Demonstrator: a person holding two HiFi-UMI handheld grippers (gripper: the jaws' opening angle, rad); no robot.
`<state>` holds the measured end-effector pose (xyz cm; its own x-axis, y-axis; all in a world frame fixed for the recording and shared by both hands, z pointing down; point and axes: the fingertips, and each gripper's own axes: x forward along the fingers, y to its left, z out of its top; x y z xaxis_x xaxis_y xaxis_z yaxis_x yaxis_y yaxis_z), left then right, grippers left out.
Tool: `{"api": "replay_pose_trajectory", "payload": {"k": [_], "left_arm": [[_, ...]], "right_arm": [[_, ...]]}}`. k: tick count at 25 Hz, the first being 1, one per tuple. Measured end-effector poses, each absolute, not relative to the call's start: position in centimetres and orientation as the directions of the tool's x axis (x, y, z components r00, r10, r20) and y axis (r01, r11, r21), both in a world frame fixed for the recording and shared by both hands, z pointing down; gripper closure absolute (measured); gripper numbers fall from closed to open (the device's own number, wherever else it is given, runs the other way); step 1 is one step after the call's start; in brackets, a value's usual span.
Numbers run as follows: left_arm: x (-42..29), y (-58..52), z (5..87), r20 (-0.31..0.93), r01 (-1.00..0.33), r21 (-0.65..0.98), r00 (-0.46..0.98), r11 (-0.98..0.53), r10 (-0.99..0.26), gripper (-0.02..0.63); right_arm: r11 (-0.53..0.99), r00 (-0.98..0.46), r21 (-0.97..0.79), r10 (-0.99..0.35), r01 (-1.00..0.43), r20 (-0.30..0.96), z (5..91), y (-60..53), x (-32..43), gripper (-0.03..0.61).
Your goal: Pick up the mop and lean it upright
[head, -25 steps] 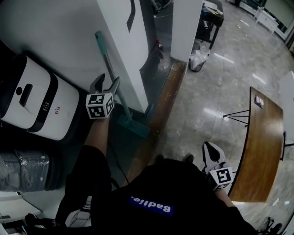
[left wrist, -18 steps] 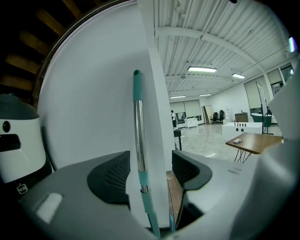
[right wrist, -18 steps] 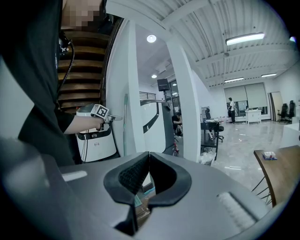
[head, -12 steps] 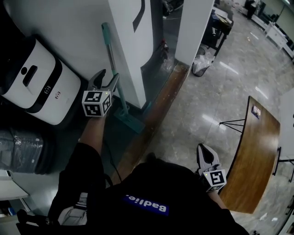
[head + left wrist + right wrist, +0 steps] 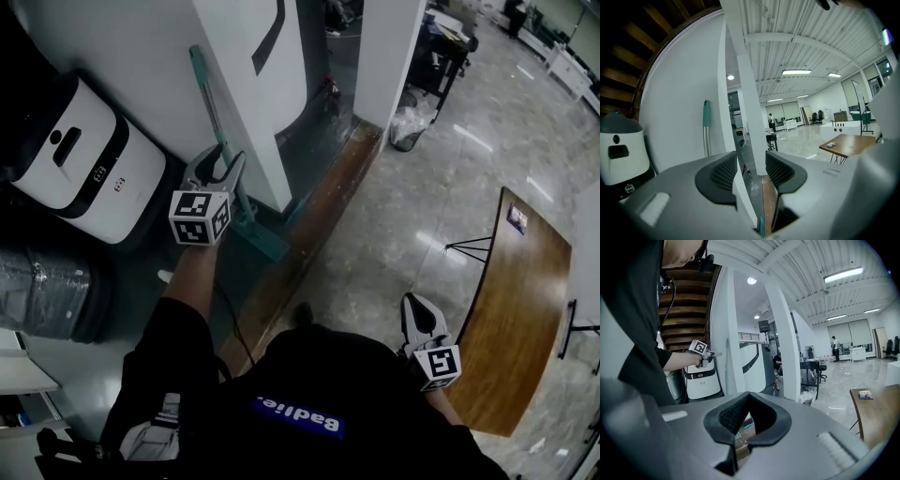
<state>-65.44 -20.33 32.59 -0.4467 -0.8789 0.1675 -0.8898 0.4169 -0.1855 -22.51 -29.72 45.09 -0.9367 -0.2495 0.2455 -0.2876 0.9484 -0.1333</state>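
Hiding the mop (image 5: 199, 66) midway, left hand-held gripper (image 5: 228, 158), empty, parted, just narrowed; right hand-held gripper (image 5: 415, 304) closed.

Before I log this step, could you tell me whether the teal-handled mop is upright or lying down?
Upright: the metal-shafted mop with a teal grip leans against the white wall, its teal head on the floor.

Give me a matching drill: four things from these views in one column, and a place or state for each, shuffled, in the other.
Things:
1. mop
2. white appliance
3. wooden table
4. right tongs

Places or states:
A. shut, nothing in them
B. standing against the white wall
C. on the shiny floor, at the head view's right
D. by the wall, at the head view's left

Pairs: 1-B, 2-D, 3-C, 4-A
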Motion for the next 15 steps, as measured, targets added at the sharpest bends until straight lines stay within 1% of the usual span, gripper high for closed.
{"api": "replay_pose_trajectory", "payload": {"k": [7,15], "left_arm": [[-58.5,-21.5,32.5,0.155,-0.909,-0.190,-0.401,0.371,-0.903,0.463],[-51.2,-22.6,33.2,0.154,-0.934,-0.167,-0.342,0.317,-0.927,0.489]], "right_arm": [[0.953,-0.944,-0.143,-0.229,-0.268,0.238,45.3,-29.8,-18.9,0.574],[0.960,-0.951,-0.160,-0.188,-0.231,0.246,46.0,-29.1,-15.8,0.574]]}}
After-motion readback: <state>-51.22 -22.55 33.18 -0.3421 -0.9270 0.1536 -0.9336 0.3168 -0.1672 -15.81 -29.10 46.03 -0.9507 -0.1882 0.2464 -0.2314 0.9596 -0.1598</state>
